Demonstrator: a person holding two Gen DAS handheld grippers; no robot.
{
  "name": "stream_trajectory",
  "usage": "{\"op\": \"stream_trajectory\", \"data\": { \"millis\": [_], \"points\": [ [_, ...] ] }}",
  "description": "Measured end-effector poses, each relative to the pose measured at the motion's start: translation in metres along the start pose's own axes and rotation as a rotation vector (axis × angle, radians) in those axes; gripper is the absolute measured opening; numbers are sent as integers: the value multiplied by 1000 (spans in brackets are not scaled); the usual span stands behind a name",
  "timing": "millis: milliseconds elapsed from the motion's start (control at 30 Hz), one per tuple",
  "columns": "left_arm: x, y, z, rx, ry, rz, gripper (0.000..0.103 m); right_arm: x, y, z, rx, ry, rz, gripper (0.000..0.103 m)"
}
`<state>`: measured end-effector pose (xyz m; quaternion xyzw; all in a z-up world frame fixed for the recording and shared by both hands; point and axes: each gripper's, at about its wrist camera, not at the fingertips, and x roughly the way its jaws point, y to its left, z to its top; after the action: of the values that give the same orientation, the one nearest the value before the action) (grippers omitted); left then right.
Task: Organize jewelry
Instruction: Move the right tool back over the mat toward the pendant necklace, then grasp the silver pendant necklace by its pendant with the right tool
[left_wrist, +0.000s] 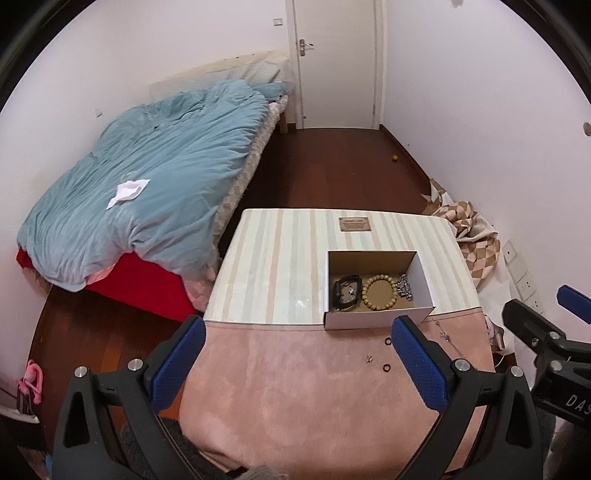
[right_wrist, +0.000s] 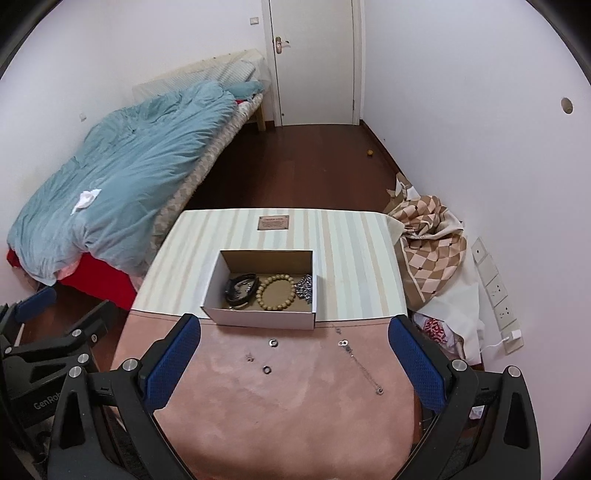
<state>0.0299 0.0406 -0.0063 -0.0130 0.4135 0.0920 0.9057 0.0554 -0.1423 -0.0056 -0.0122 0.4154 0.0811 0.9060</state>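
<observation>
Still to be sorted, on the pink mat (right_wrist: 277, 424) just in front of the box (right_wrist: 258, 318): a thin chain (right_wrist: 360, 363) running away from the right front corner of the box, two small rings (right_wrist: 273, 343), and between them a tiny silver piece (right_wrist: 250, 356), too small to tell what kind. Already inside the box, side by side: a black band (right_wrist: 240, 290), a wooden bead bracelet (right_wrist: 277, 291) and a silver heap (right_wrist: 304, 288).

All very light, by the look of it. Chain limp and thin, likely to slide out of a loose pinch; probably best taken near the middle, so that both ends hang evenly. Rings hard and smooth, lying flat in the soft pile of the mat; probably best pinched across the outer edge, with care not to flick them away.

Right gripper (right_wrist: 294, 321) spread wide, hovering in front of the box, holding and touching nothing. Left gripper (left_wrist: 299, 325) equally wide apart, also empty, above the mat near the left front of the box.
</observation>
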Motion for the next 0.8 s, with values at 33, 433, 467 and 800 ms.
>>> {"op": "stream_trajectory", "data": {
  "millis": [33, 433, 467, 800],
  "points": [
    [-1, 1, -1, -4, 2, 11, 103, -1, -2, -2, 13, 1, 3, 103],
    [53, -15, -27, 12, 80, 73, 103, 48, -56, -38, 120, 83, -80, 70],
    [62, -18, -31, 16, 97, 70, 103, 54, -62, -40, 138, 91, -78, 68],
    [138, -41, -65, 40, 246, 75, 103, 127, -145, -86, 300, 222, -128, 68]
  ]
}}
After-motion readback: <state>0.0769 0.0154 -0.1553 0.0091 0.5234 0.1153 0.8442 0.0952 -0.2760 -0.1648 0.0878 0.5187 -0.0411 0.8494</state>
